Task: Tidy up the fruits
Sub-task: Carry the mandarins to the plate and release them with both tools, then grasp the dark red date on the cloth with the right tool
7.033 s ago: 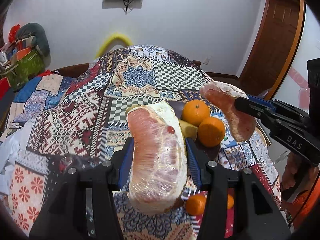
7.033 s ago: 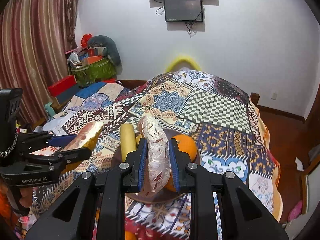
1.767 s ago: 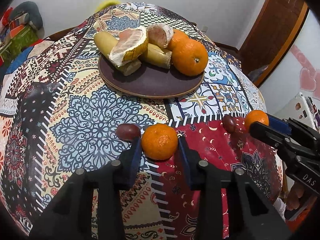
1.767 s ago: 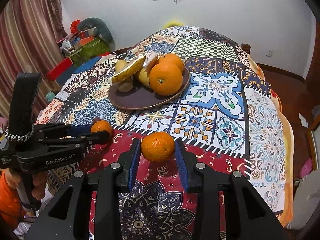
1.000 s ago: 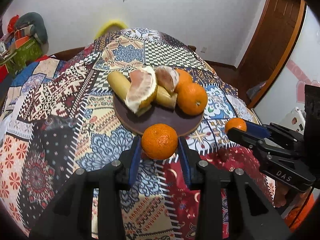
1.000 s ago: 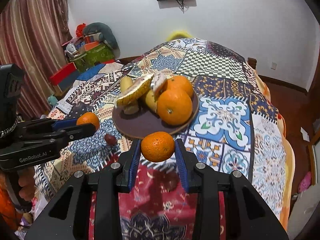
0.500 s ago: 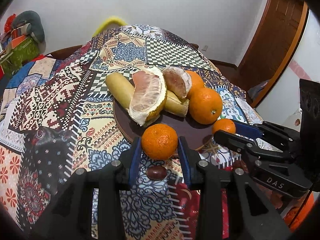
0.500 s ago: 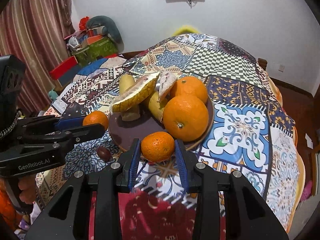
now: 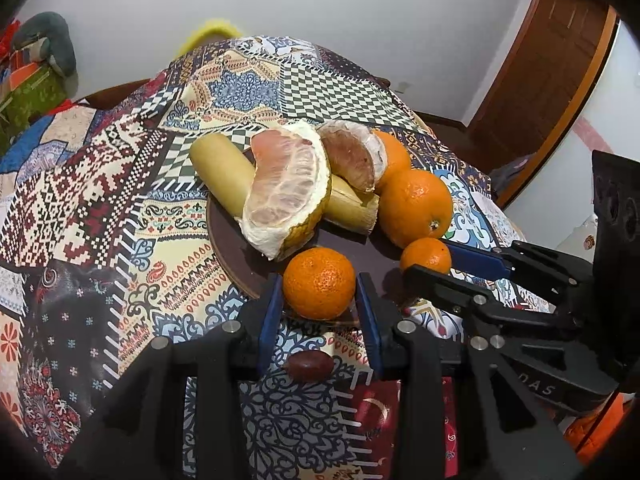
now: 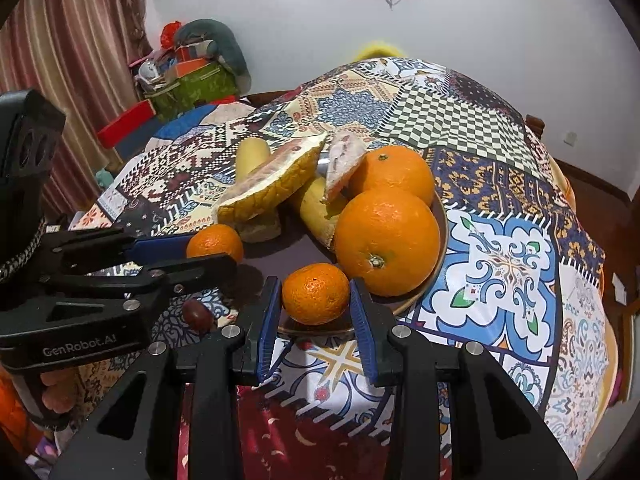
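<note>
Patchwork tablecloth (image 9: 120, 208) carries a brown plate (image 9: 236, 248) of pomelo wedges (image 9: 284, 188), banana pieces and two big oranges (image 10: 386, 240). Seven seconds back each tong clamped a pomelo wedge; now the left gripper (image 9: 318, 300) grips a mandarin (image 9: 319, 282) at the plate's near edge, and the right gripper (image 10: 314, 304) grips a second mandarin (image 10: 315, 294) beside the oranges. Readable: "GenRobot.AI" on the left tool, "DAS" on the right; a dark date (image 9: 310, 365) lies on the cloth under the left fingers.
</note>
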### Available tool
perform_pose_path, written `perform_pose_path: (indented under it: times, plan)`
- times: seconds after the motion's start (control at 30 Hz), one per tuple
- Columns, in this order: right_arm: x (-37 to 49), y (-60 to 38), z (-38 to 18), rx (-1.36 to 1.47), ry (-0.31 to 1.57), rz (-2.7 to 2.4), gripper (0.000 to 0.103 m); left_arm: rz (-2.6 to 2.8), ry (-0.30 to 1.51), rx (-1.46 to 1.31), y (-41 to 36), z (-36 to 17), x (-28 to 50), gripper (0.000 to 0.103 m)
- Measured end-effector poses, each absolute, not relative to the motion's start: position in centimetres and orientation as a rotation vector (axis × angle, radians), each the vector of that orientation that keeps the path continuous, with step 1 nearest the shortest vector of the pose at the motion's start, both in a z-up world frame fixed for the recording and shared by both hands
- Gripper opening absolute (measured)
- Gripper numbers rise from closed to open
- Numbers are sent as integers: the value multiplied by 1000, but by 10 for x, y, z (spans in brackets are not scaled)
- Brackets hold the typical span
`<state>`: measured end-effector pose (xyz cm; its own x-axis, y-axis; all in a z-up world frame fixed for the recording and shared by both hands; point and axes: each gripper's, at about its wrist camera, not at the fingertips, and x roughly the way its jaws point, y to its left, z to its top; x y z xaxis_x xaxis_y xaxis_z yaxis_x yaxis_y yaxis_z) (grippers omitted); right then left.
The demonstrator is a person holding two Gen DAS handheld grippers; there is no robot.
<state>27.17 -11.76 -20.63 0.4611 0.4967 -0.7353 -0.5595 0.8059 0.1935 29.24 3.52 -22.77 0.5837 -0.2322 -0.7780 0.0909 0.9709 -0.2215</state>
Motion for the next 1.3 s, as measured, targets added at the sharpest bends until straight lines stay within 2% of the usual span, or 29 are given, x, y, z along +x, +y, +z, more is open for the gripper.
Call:
perform_pose_path:
  times: [0.33,0.47,1.03,1.3]
  plan:
    - [277,-121,-206,-36,900,649,32,-189,928,-148,31,-227,291,37]
    - [275,-125,-202,-28,891,644,40,-182,924,-132,28,-225,288,37]
    - [239,-153,-152,-46,784,592,40,-124,828,-128,41,-173,246,37]
    - [226,-175,-154,-29,794,537,40,-108,831,-116,41,-168,225,37]
